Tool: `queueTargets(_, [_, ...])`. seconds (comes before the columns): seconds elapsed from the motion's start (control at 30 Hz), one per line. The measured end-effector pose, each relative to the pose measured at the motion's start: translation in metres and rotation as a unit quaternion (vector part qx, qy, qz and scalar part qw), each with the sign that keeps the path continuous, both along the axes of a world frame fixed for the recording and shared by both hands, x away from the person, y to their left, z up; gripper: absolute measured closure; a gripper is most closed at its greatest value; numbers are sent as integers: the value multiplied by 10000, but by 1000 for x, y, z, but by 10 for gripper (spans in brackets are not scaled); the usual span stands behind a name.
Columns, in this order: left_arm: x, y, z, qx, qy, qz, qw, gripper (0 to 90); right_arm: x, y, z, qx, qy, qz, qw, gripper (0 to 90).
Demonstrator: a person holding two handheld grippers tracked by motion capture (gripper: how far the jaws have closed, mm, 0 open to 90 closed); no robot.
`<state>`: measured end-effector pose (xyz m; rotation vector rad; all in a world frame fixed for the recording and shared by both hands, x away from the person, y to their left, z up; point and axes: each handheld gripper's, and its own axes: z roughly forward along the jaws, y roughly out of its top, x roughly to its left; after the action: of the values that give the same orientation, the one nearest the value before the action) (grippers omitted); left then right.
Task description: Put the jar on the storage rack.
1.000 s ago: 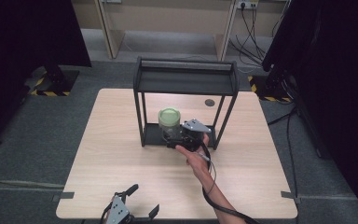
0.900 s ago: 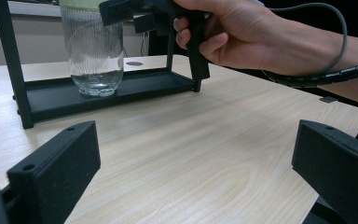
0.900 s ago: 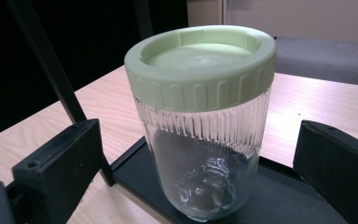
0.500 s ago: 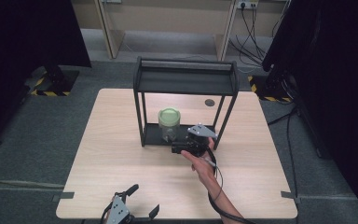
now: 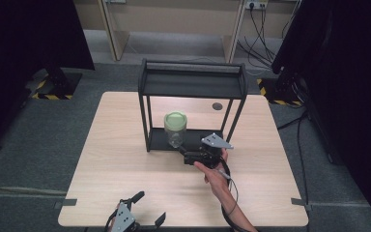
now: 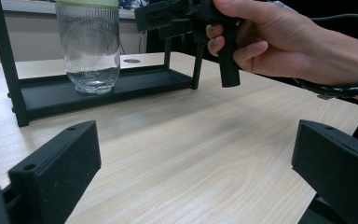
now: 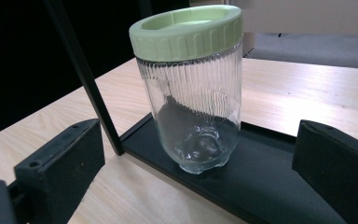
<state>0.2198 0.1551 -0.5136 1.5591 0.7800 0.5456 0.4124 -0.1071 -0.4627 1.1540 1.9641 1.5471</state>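
Overhead, plus low views (shared jar (image 7: 191, 88))

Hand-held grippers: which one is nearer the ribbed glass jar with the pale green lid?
The right hand-held gripper, open beside the ribbed glass jar; the left hand-held gripper sits at the table's near edge.

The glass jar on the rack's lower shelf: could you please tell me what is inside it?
The glass jar looks empty: the shelf shows through its ribbed wall. The green lid hides the mouth.

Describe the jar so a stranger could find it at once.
On the wooden table stands a black two-tier rack. The jar sits upright on its bottom shelf, toward the left. It is clear ribbed glass with a pale green screw lid, unlike everything black around it.
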Motion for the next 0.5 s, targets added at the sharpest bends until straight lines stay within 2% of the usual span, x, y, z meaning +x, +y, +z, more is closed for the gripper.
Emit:
queueTargets(0.3, [0, 0, 0, 5, 16, -21, 10000, 6, -9, -4, -7, -22, 59, 86, 9999, 29])
queueTargets(0.5, [0, 0, 0, 9, 17, -23, 10000, 6, -14, -7, -7, 19, 11, 108, 9999, 31])
